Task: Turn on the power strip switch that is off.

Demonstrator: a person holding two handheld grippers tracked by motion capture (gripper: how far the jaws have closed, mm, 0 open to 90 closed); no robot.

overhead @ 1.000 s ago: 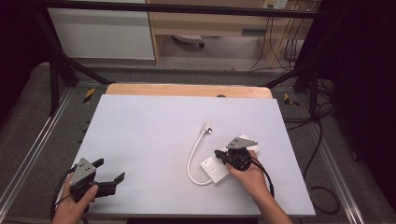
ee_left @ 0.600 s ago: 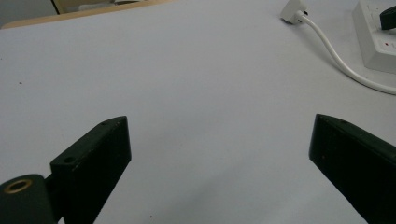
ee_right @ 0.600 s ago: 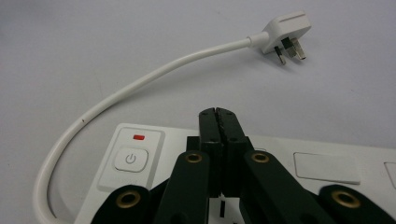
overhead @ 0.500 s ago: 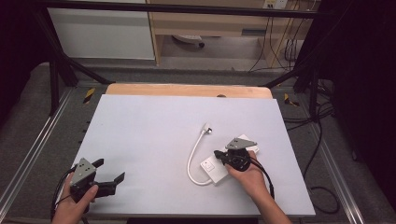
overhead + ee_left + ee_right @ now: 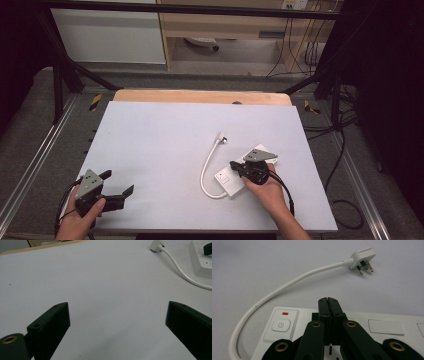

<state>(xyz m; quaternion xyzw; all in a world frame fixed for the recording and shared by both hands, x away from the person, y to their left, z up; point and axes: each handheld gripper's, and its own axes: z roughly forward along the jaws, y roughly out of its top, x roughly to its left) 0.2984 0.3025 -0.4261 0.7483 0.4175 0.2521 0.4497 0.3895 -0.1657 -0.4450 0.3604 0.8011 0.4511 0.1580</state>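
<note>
Nothing shifted since the earlier frames: both hands parked, power strip in the same spot. Bit of a pause, looks like.

High view: power strip [image 5: 239, 176] lying near the desk's [image 5: 160, 150] right edge, closer to the near edge than the far one, long axis running diagonally from near-left to far-right. White cable [image 5: 206, 170] looping off its near-left end and curling up to the plug [image 5: 221, 137], further toward the desk's middle. Right tool [image 5: 235, 165] sitting right over the strip, tips aimed at the switch end. Left tool [image 5: 117, 188] way off at the near-left corner, so right hand clearly nearer.

Left gripper view: jaws spread wide, nothing between them, just bare desk [image 5: 100, 285]. Strip [image 5: 201, 260] and cable [image 5: 180, 270] well ahead toward the right.

Right gripper view: jaws pressed fully together, gripping nothing, tips hovering over or resting on the strip's top face [image 5: 384, 326]; contact hard to call. Power button [image 5: 281, 325] with red indicator [image 5: 285, 313] just left of the tips, so probably a short nudge that way next.
</note>
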